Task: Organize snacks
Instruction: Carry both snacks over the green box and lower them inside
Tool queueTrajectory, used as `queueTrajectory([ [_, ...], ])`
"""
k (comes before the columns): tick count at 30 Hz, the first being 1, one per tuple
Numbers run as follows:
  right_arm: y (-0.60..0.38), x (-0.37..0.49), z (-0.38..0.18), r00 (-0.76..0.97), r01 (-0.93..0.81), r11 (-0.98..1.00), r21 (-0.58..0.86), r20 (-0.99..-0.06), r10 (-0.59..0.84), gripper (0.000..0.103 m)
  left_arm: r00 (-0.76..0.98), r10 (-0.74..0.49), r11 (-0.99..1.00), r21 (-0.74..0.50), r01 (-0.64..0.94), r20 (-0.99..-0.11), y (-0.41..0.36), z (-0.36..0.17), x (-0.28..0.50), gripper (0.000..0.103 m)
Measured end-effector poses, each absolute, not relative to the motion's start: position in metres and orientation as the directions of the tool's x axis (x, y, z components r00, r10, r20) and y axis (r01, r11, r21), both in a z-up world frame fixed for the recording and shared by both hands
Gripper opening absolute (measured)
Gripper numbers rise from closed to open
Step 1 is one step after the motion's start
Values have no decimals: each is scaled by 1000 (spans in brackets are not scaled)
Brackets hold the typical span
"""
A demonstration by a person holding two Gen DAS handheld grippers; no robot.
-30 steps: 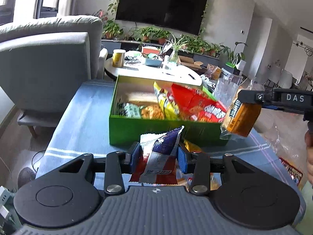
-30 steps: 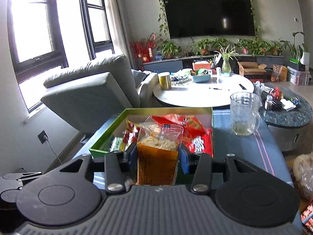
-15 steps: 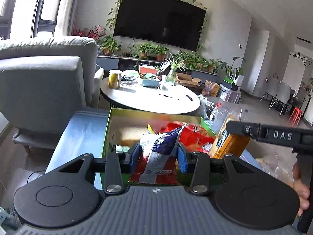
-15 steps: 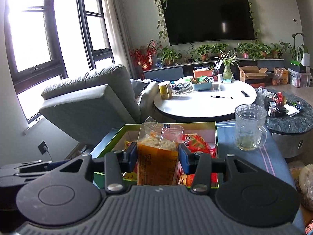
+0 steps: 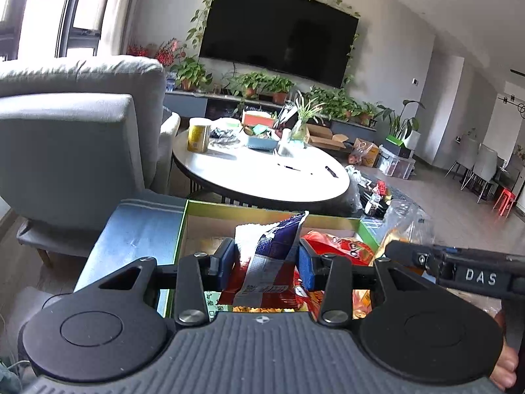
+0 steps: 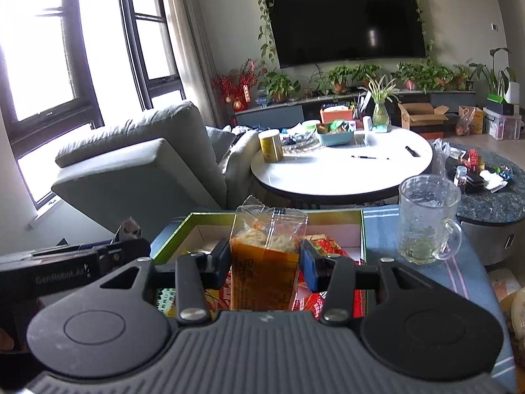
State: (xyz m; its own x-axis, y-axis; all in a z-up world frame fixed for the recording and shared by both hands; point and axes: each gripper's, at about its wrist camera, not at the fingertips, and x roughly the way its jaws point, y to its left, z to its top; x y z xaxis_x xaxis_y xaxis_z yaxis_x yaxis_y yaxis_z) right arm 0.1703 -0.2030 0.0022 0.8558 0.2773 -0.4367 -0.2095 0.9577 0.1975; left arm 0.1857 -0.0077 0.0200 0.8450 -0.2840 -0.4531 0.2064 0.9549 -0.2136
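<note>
While two grippers each pinch one packet, one box [image 6: 362,229] waits.

A glass mug [image 6: 426,220] stands on the blue cloth [image 6: 459,262] near its right edge. Behind, a yellow can [image 6: 271,146] sits at the round white table [image 6: 341,174]'s left edge.

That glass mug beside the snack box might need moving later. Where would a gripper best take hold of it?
The mug stands upright with its handle pointing right. Probably best to come from the right and close on the handle, or from above pinch the rim; the ribbed glass body looks wide and slippery.
</note>
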Motion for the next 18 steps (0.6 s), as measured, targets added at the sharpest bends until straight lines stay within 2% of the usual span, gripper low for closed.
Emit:
queueTrajectory([
  [10,-208,199,-25,800,-180,954,240,-529,284,87,810,-261,961,-220,167,-526,-8,-13,215,38],
  [12,-208,203,-30,791,-172,949,263,-538,292,87,808,-262,960,-226,163,-528,-7,-15,217,42],
  [14,-208,203,-32,798,-154,949,275,-532,284,88,804,-265,959,-236,159,-533,-5,-16,219,52],
  [18,-210,196,-28,835,-129,951,280,-486,257,88,809,-256,962,-224,157,-529,-5,-17,217,58],
])
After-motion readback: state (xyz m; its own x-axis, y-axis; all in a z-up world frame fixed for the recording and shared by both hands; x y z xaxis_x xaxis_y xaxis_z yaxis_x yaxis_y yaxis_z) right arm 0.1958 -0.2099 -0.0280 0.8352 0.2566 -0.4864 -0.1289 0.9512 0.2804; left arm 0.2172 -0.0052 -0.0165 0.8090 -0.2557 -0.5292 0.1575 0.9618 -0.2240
